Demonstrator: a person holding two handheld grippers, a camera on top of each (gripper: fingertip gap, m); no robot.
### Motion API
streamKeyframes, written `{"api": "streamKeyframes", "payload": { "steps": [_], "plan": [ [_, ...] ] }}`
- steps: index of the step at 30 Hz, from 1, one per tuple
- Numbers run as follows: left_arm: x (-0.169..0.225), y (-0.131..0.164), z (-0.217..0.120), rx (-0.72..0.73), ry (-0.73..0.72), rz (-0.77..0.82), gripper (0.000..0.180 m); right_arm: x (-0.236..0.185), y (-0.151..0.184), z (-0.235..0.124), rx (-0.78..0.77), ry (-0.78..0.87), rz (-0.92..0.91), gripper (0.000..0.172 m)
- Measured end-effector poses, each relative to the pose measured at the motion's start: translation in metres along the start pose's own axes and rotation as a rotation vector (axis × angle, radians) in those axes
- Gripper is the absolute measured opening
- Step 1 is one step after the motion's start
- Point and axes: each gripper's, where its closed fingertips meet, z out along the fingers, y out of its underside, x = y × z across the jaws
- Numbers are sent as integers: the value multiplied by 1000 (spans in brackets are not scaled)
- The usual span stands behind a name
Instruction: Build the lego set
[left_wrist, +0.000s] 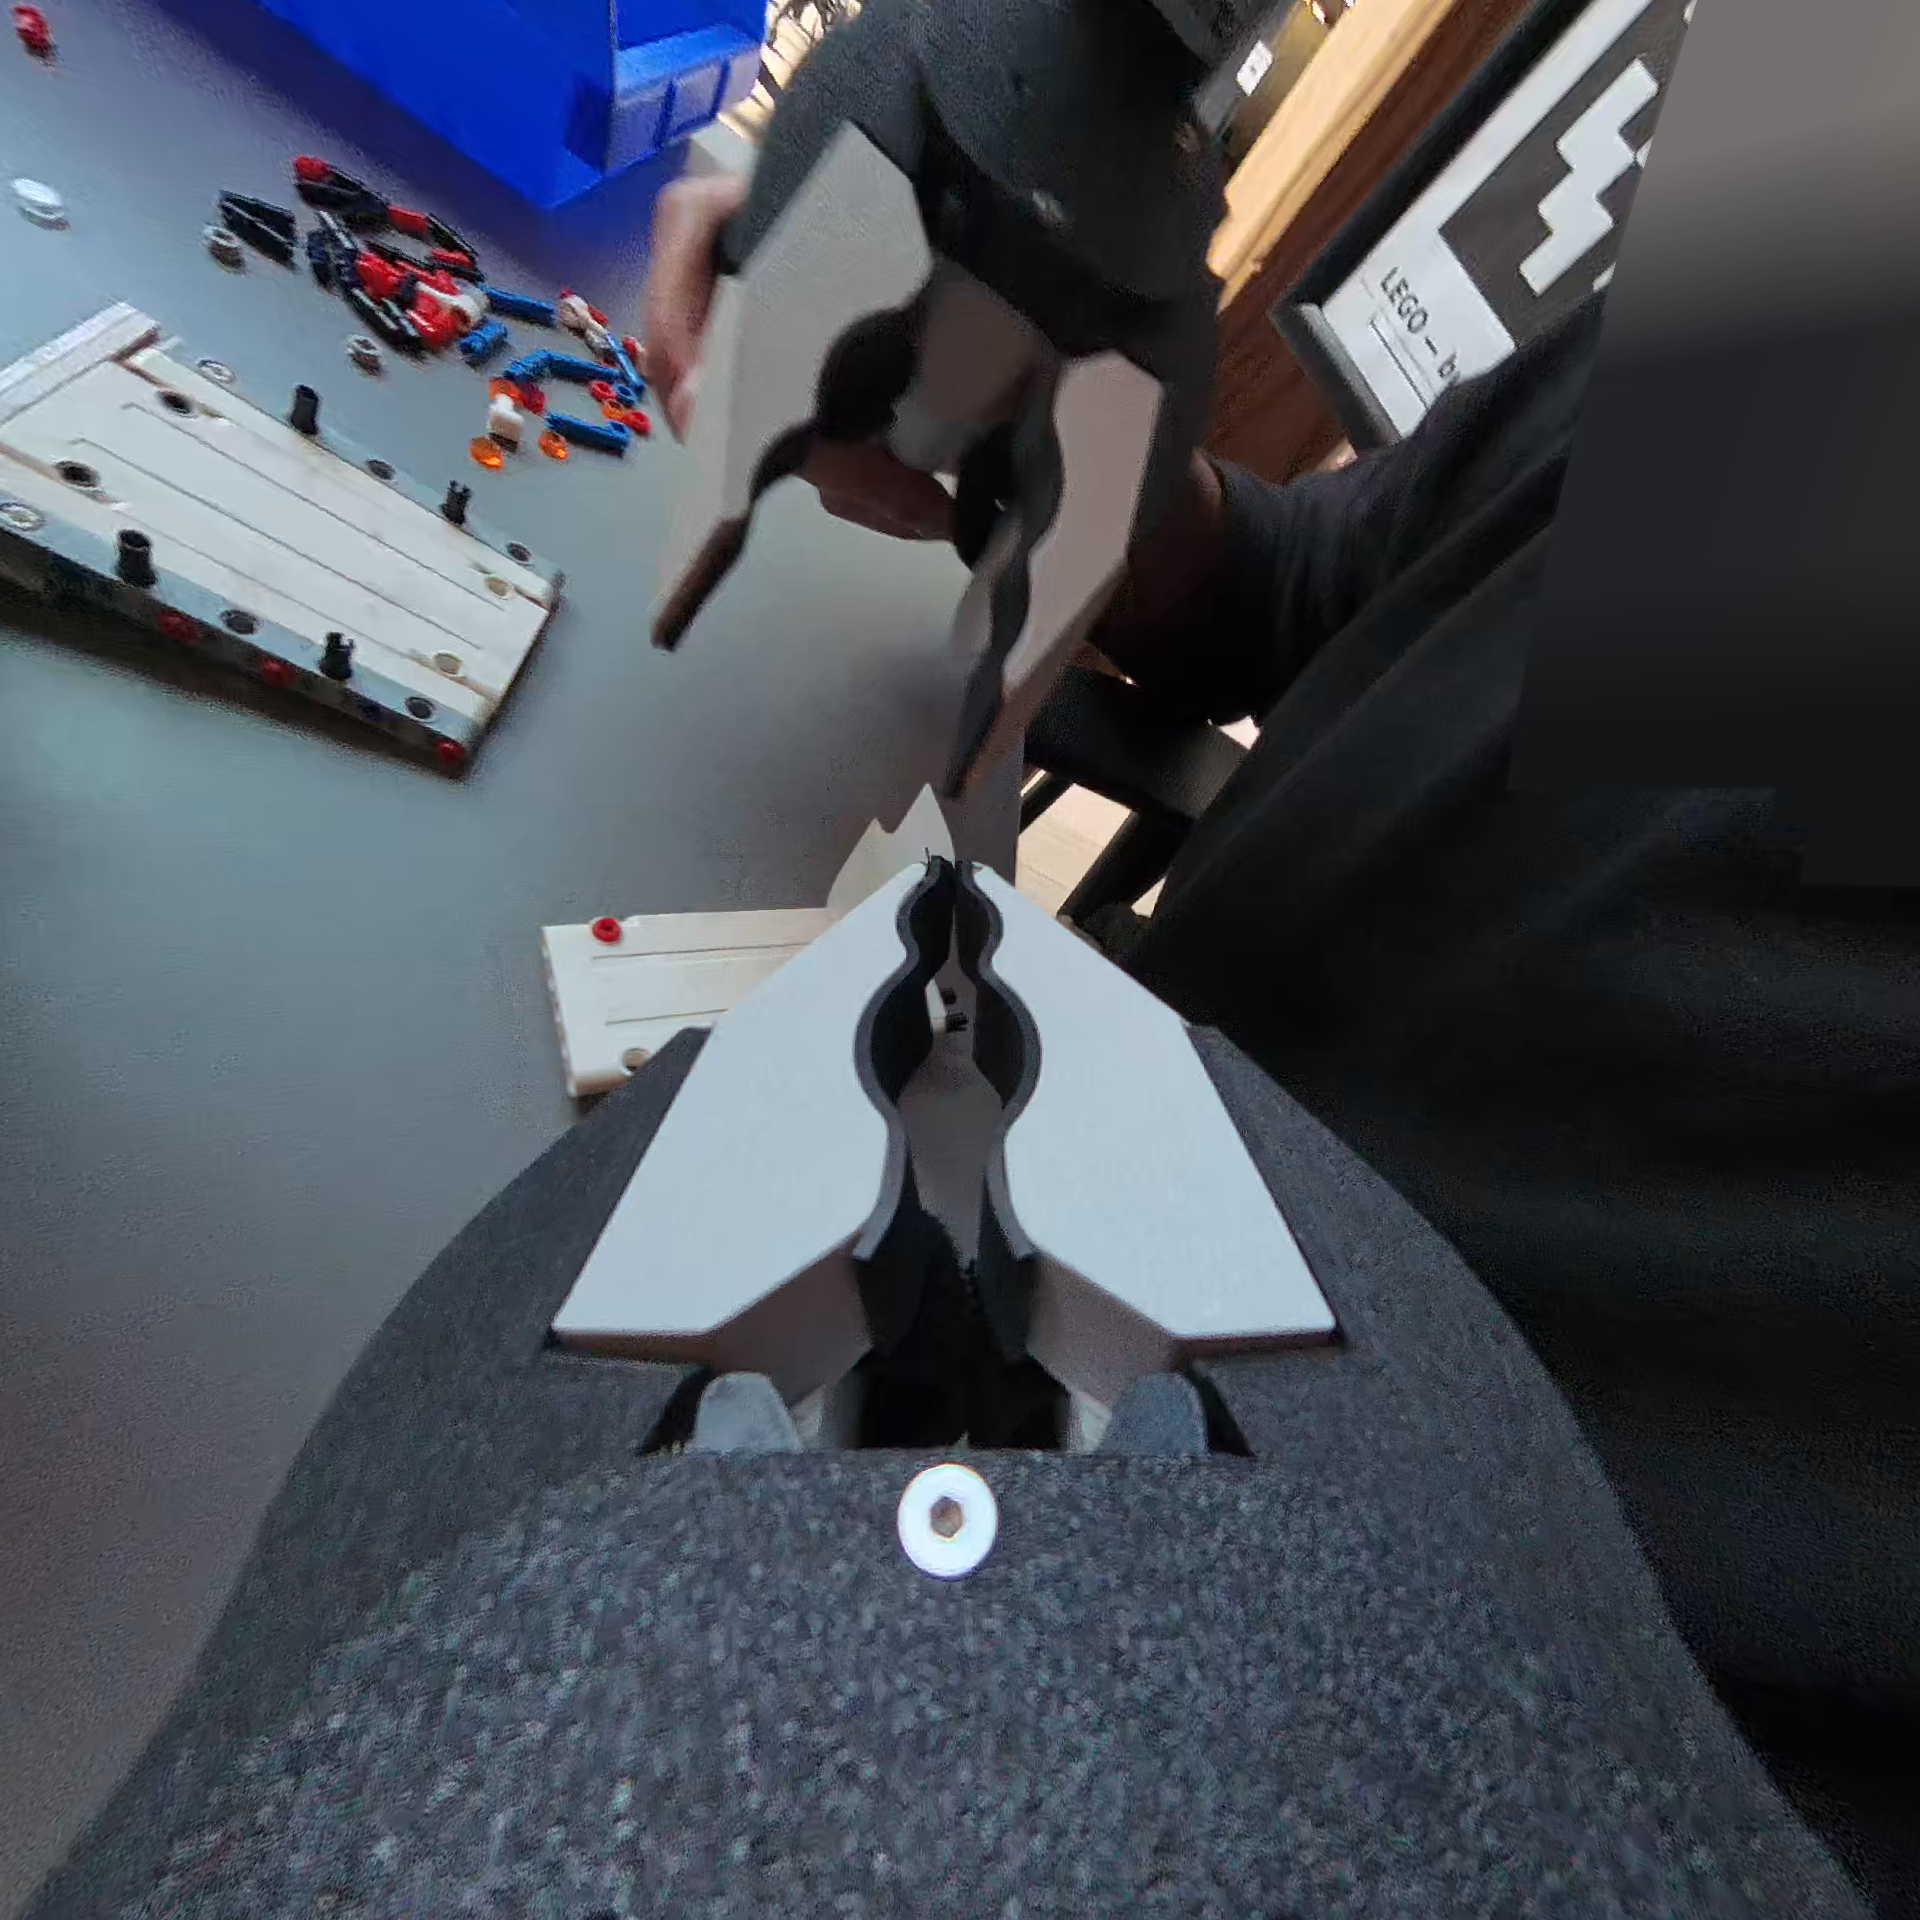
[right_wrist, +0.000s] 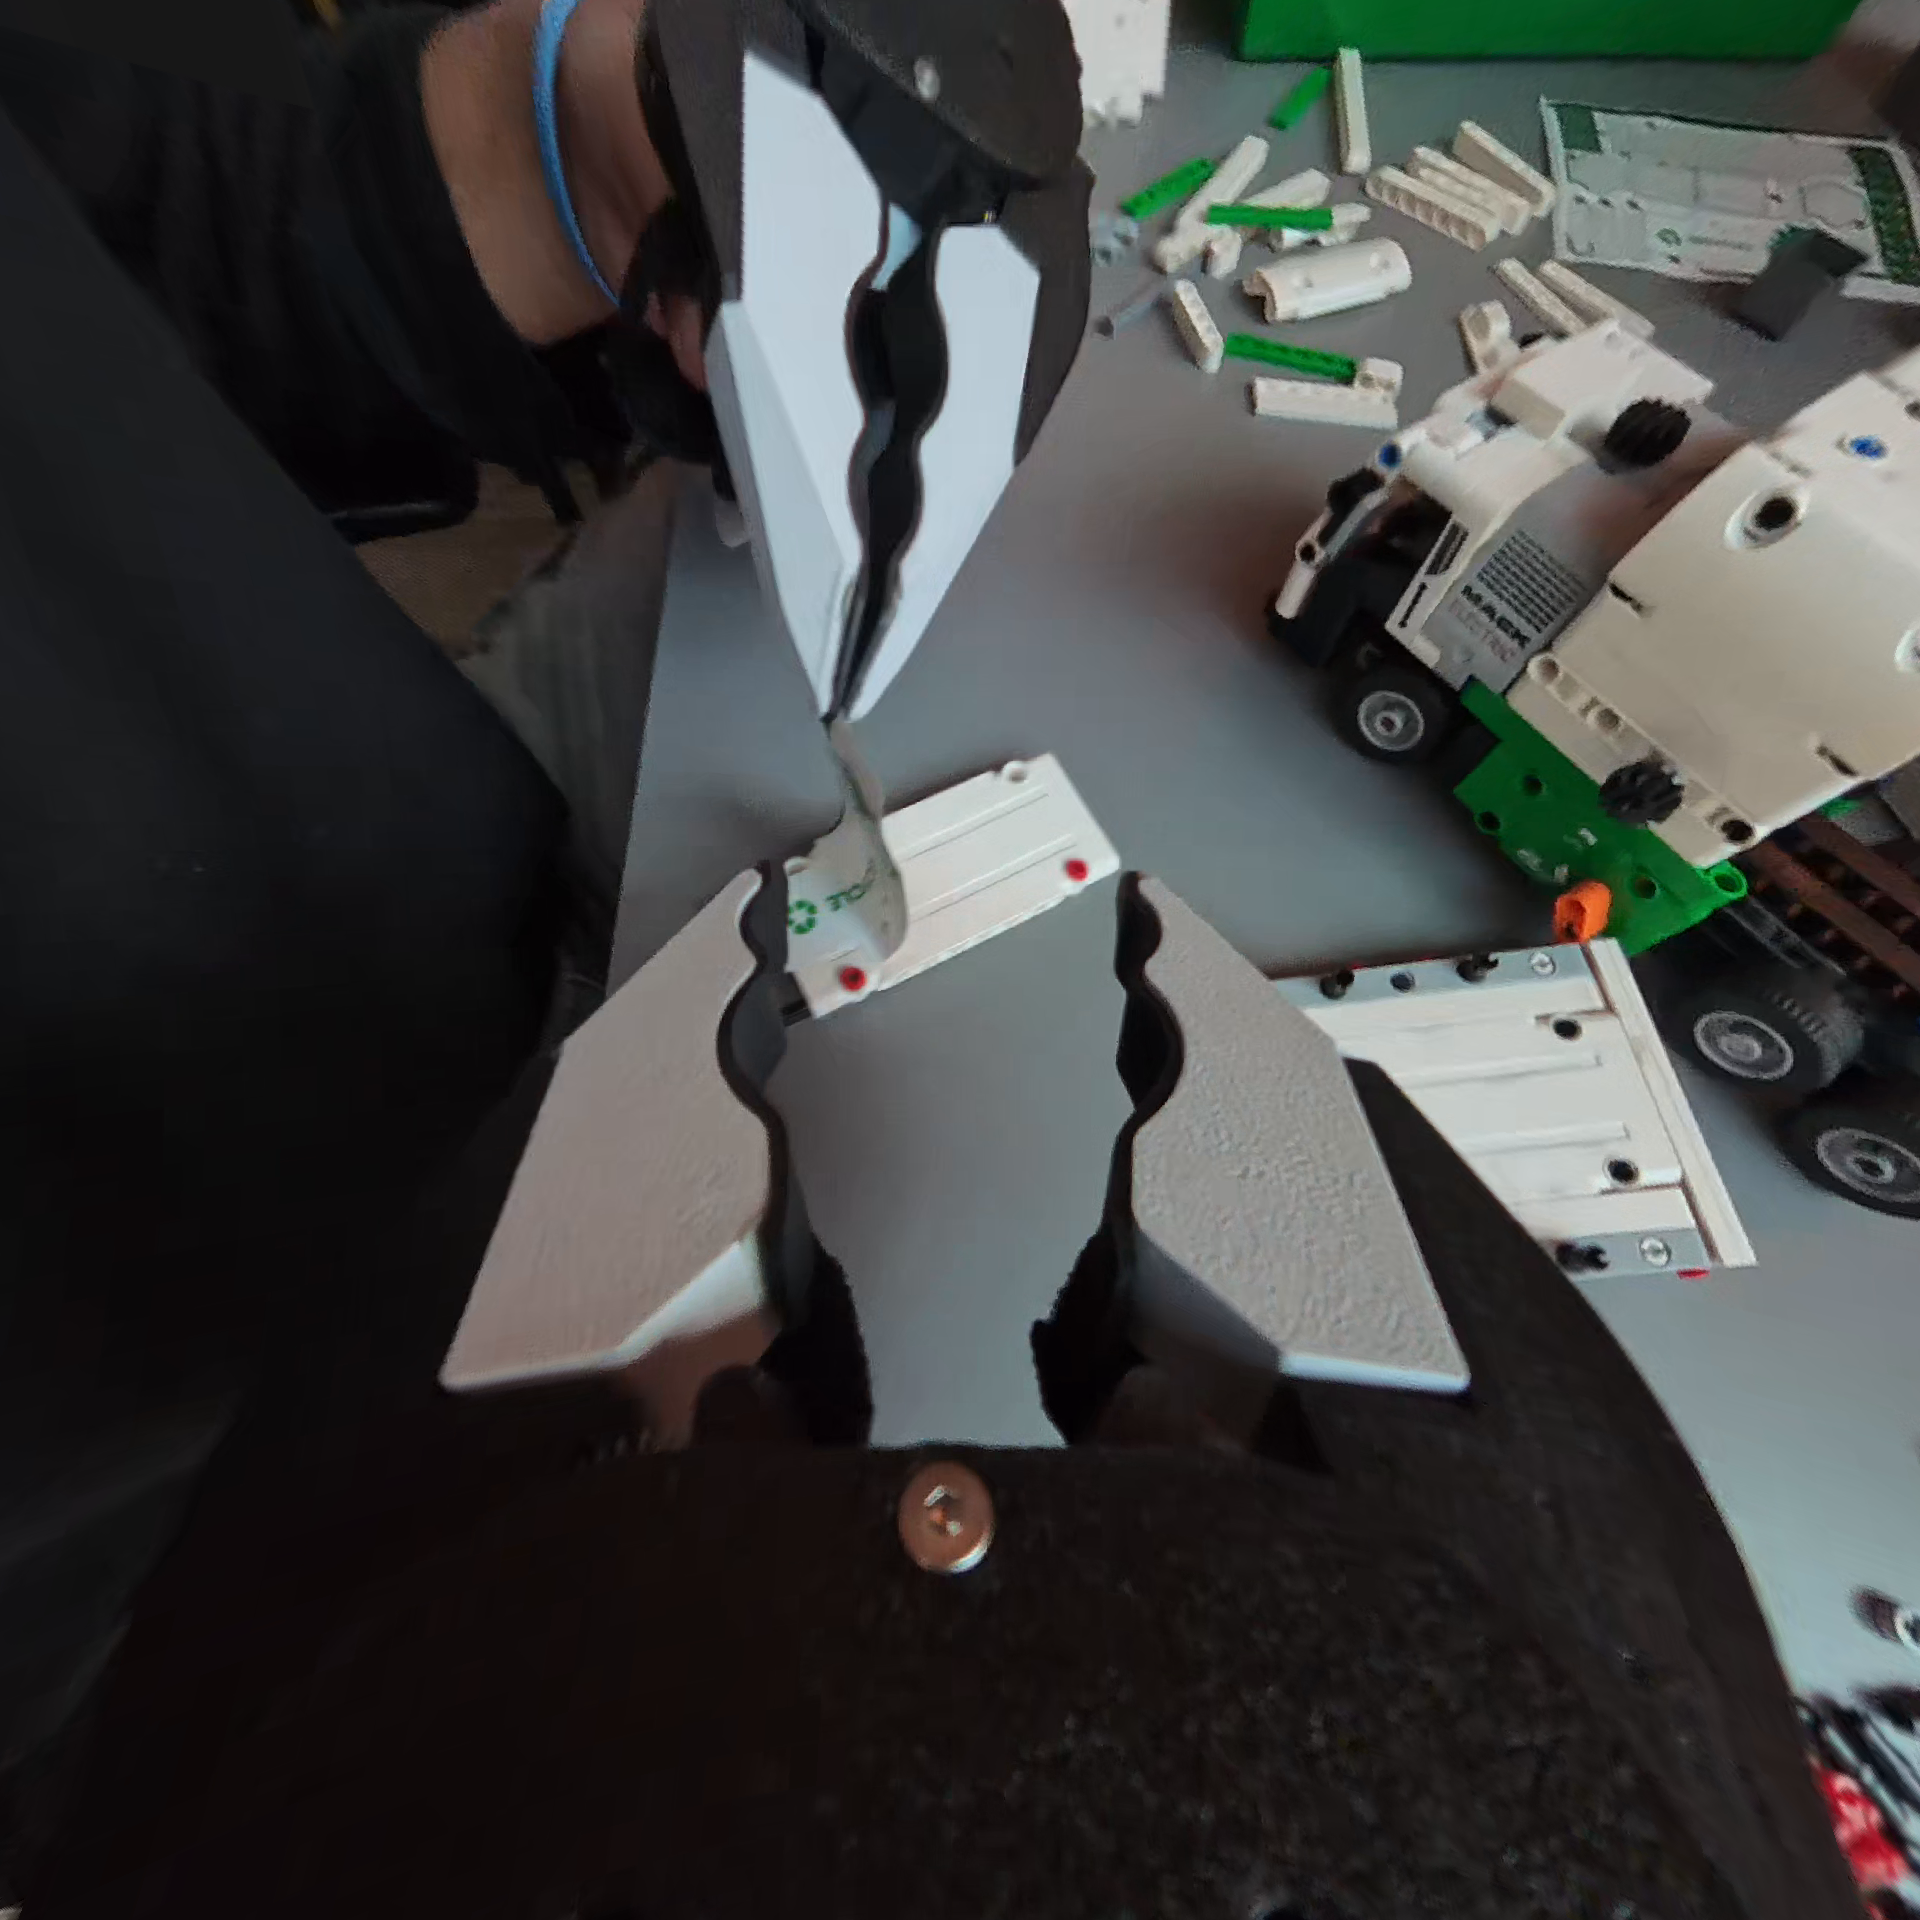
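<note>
My left gripper is shut on the free end of a white sticker with a green mark. In the right wrist view it comes down from above. The sticker curls up from the near end of a small white panel with red pins, lying on the grey table. In the left wrist view the sticker shows as a white point just past my fingertips, over the panel. My right gripper is open and empty, its left fingertip beside the panel's stickered end. It also shows blurred in the left wrist view.
A larger white panel with black pins lies to the right, also in the left wrist view. A white and green toy truck, loose white and green pieces, a sticker sheet, a blue bin and red-blue pieces lie around. A person in black sits at the table edge. The tips of one gripper are about 5 cm away from the tips of the other.
</note>
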Motion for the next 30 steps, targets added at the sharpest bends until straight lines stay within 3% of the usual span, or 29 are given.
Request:
{"api": "streamKeyframes", "payload": {
  "steps": [3, 5, 9, 12, 17, 20, 23, 27, 30],
  "plan": [
    [16, 16, -2, -66, -10, 69, 0, 8, -18, -1, 130, -136, 118, 48],
    [21, 25, -4, -79, -28, 77, 0, -6, -21, 8, 137, -309, 211, 55],
    [34, 36, -9, -43, -43, 75, 0, -19, -8, 30, 47, -317, 193, 61],
    [35, 33, -16, 10, -79, 64, 0, -40, -9, 23, 54, -322, 119, 68],
    [36, 12, -18, 123, -107, 9, 0, -52, 18, 23, -82, 13, 120, 79],
    [29, 4, -8, 186, -157, -39, 0, -66, 19, 23, -27, 220, 188, 85],
    [26, 0, 4, 242, -153, -113, 0, -61, 26, 12, 54, 453, 257, 78],
    [31, -2, 16, 268, -112, -169, 0, -58, 31, 12, 81, 583, 259, 79],
    [38, -2, 22, 248, -105, -146, 0, -53, 34, 15, 43, 583, 243, 72]
  ]
}}
